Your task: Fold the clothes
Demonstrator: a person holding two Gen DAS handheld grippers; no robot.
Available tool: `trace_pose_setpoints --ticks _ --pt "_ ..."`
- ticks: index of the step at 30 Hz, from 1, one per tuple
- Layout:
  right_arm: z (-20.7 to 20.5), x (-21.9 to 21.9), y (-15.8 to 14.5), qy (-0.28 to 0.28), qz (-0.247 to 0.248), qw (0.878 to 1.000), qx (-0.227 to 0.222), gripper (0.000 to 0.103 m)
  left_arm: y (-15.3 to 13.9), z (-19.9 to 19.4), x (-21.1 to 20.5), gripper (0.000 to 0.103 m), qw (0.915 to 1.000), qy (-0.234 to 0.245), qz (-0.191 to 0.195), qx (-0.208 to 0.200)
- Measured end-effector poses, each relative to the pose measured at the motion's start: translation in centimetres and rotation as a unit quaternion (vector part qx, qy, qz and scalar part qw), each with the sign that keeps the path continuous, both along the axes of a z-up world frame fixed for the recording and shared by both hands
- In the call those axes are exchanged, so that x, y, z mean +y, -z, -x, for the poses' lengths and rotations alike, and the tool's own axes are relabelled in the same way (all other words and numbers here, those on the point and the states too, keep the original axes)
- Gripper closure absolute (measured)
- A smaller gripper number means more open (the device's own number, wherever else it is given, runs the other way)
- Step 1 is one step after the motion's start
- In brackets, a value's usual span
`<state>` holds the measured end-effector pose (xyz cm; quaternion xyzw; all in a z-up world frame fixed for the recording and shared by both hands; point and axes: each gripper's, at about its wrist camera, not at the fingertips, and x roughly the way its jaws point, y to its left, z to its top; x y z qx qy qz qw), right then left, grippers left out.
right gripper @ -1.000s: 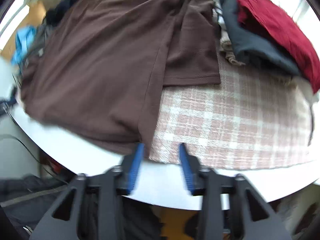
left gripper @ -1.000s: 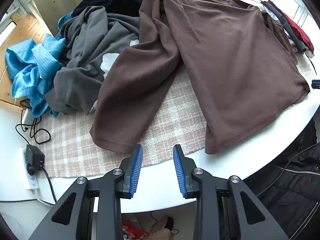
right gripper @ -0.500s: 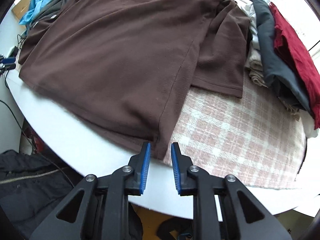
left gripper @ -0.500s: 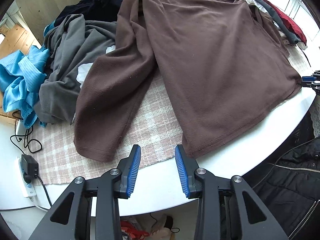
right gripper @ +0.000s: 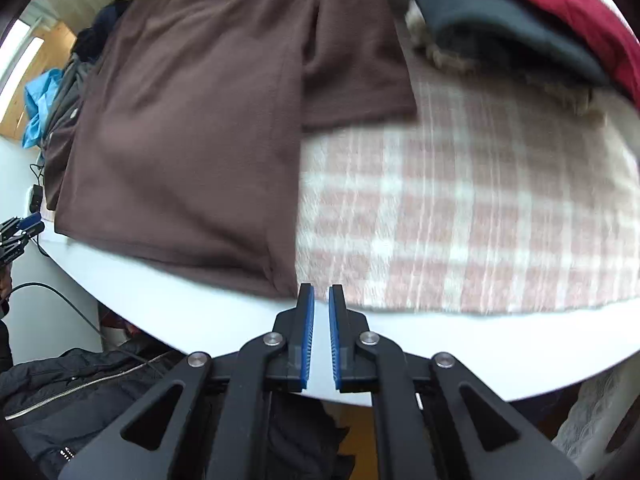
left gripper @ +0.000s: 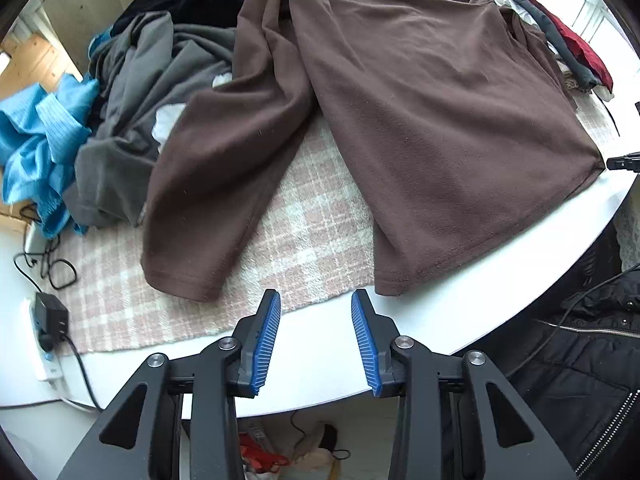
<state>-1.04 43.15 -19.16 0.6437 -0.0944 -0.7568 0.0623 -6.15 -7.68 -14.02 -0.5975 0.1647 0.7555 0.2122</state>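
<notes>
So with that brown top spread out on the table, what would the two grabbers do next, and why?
Probably the left gripper eases forward to the brown top's near sleeve cuff and pinches it. Its fingers are wide open, holding nothing, and the sleeve lies splayed outward on the checked cloth. The right gripper sits nearly closed at the hem corner.

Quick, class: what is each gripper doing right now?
Left gripper: open, holding nothing.
Right gripper: nearly closed, a narrow gap left, empty, at the brown garment's hem corner.

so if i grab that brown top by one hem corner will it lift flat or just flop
Probably flop: the brown top drapes in soft folds, and its sleeve lies limp. The fleecy-looking fabric may drag on the plaid cloth, not slide.
</notes>
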Motion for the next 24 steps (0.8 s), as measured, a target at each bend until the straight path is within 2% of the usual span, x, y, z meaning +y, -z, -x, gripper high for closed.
trace_pose_setpoints --ticks 1,2,3,4,8,10,12,13,14,17,20,22,24 --pt "0.4 -0.1 -0.5 0.005 0.010 1.000 0.008 0.087 0.2 0.0 0.0 0.067 0.9999 -0.001 -0.008 -0.006" --pt "0.7 -0.2 -1.0 0.010 0.021 1.000 0.016 0.072 0.4 -0.1 0.0 0.067 0.9998 -0.002 -0.014 -0.010" --pt "1.3 -0.7 -1.1 0.004 0.015 1.000 0.019 0.066 0.7 -0.2 0.1 0.063 0.9998 -0.001 -0.018 -0.013" --pt "1.8 -1.1 -1.2 -0.002 0.010 1.000 0.021 0.063 0.9 -0.2 0.3 0.061 0.9997 0.002 -0.020 -0.015" --pt "2.1 -4.0 -0.6 -0.024 -0.010 0.999 0.020 0.063 1.7 -0.3 1.3 0.061 0.9993 0.017 -0.027 -0.017" --pt "0.8 -4.5 0.9 -0.026 -0.009 1.000 0.013 0.063 2.3 -0.6 2.0 0.061 0.9989 0.038 -0.019 -0.016" --pt "-0.3 -3.3 1.2 -0.036 -0.021 0.999 0.007 0.067 3.0 -0.8 2.6 0.061 0.9982 0.054 -0.015 -0.022" --pt "-0.2 -3.4 1.5 -0.040 -0.022 0.999 0.006 0.086 3.2 -0.8 2.8 0.061 0.9978 0.059 -0.016 -0.025" --pt "-0.1 -3.4 1.5 -0.040 -0.016 0.999 0.006 0.098 3.3 -0.9 2.9 0.061 0.9975 0.064 -0.018 -0.027" --pt "-0.4 -2.0 0.0 -0.021 0.017 0.999 0.031 0.099 3.5 -1.2 3.3 0.061 0.9968 0.072 -0.022 -0.026" --pt "-0.9 1.2 -1.6 0.029 0.043 0.997 0.053 0.099 3.4 -1.1 3.5 0.061 0.9964 0.075 -0.030 -0.024" --pt "-0.7 1.9 -1.1 0.054 0.052 0.996 0.043 0.099 3.4 -0.8 3.8 0.061 0.9965 0.071 -0.036 -0.025" --pt "-0.4 1.7 -0.5 0.052 0.048 0.997 0.035 0.099 3.3 -0.6 4.5 0.061 0.9958 0.076 -0.045 -0.024"
